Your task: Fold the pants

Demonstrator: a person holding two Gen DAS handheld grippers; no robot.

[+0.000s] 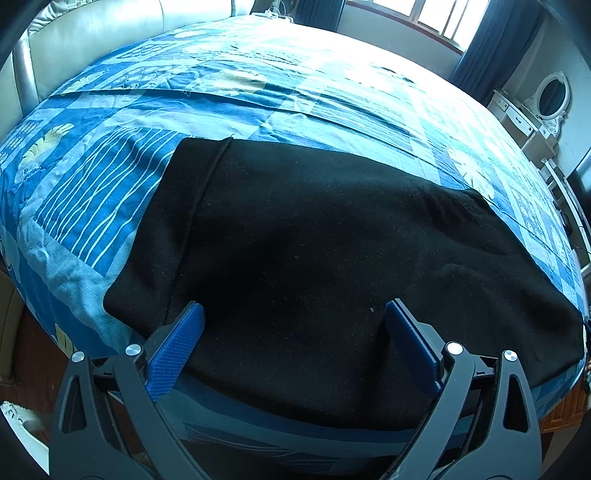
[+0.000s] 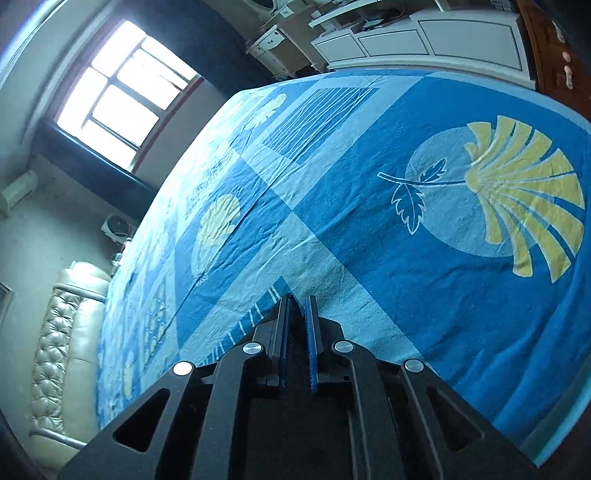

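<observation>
Black pants lie spread flat on the blue patterned bedspread in the left wrist view, near the bed's front edge. A folded layer with a seam runs down their left side. My left gripper is open, its blue pads wide apart just above the near part of the pants, holding nothing. In the right wrist view my right gripper has its jaws nearly closed with a thin dark strip between the pads; whether that is pants fabric is unclear. It hovers tilted over the bedspread. No pants show elsewhere in that view.
A cream leather headboard stands at the far left of the bed. Windows with dark curtains are behind. A white dresser with an oval mirror stands right of the bed. White cabinets line the wall.
</observation>
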